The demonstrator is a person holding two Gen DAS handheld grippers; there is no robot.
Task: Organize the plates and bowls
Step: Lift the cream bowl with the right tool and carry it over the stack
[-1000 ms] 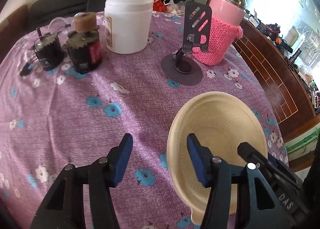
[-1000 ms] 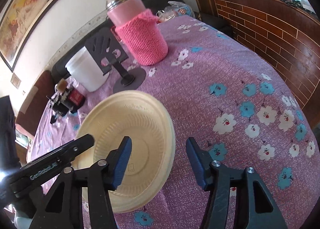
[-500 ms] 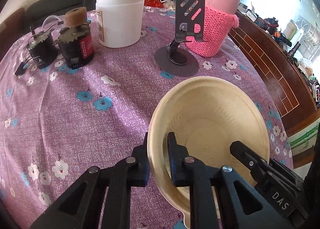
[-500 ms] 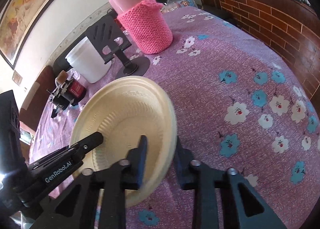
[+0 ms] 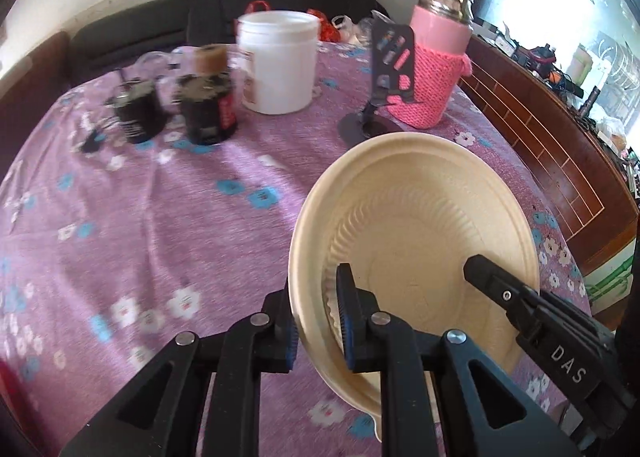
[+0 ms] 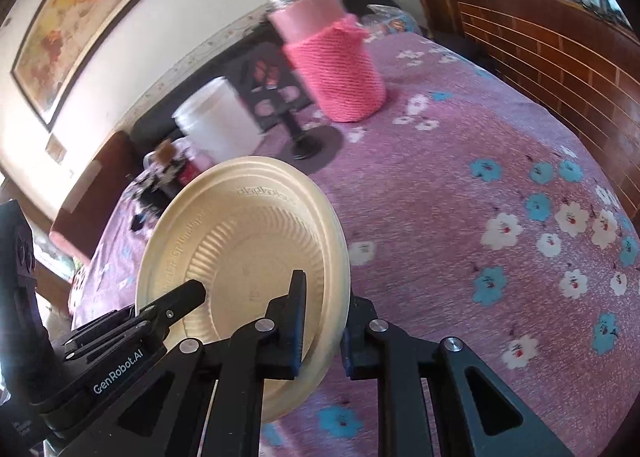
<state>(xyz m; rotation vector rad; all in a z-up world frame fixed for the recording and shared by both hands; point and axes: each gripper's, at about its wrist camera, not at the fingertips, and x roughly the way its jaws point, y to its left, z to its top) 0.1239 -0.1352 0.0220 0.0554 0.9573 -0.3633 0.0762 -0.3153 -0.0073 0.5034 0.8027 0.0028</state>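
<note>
- The cream plate [image 5: 416, 241] is off the counter [image 5: 160, 217], tilted up on edge, its hollow face turned toward the flask in the pink knit sleeve [image 5: 434, 69].
- The left tongs [image 5: 316, 321] are clamped on its left rim; the right tongs [image 6: 324, 321] are clamped on the opposite rim.
- Being round, it has no long axis; its flat face stands near upright.
- To do this well, move both hands together, keep equal pressure, and level the plate before setting it down.

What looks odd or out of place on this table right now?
Only the cream bowl: it is tipped steeply on edge, with the left gripper and right gripper each clamped on opposite sides of its rim. Nothing looks spilled or broken.
</note>
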